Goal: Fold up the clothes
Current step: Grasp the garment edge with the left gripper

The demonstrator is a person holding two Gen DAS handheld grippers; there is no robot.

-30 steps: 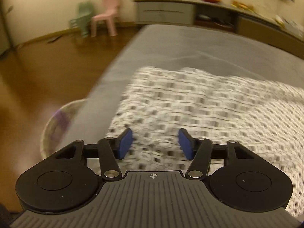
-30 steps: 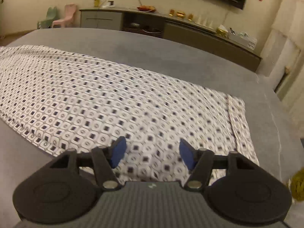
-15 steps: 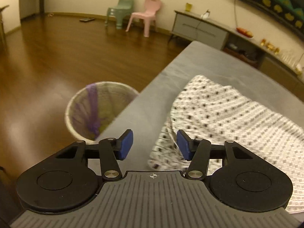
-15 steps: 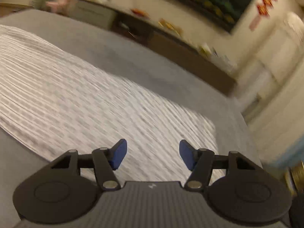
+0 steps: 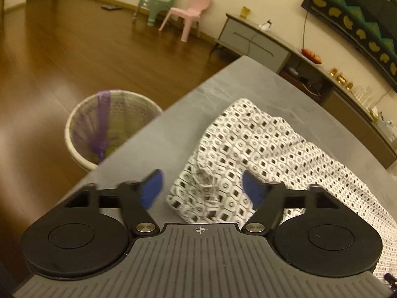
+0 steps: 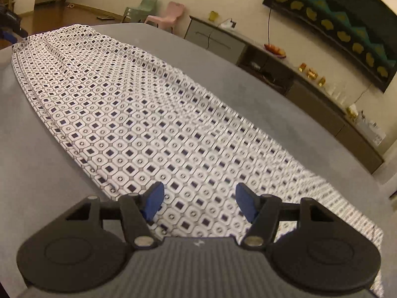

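Observation:
A white garment with a dark square print (image 6: 153,121) lies stretched out long on the grey surface (image 6: 37,173). Its bunched end (image 5: 211,186) shows in the left wrist view, near the surface's corner. My left gripper (image 5: 202,188) is open, its blue pads on either side of that bunched end, not closed on it. My right gripper (image 6: 198,201) is open and empty, just above the other end of the garment. The left gripper also shows at the far left edge of the right wrist view (image 6: 10,33).
A round wicker bin with a purple liner (image 5: 109,126) stands on the wood floor just off the surface's corner. A green chair (image 5: 155,2) and a pink chair (image 5: 191,12) stand by the wall. A long low cabinet (image 6: 285,79) runs along the far wall.
The left gripper has swung to the garment's bunched end at the surface's corner and opened wider. The right gripper stays open over the other end and now looks along the garment.

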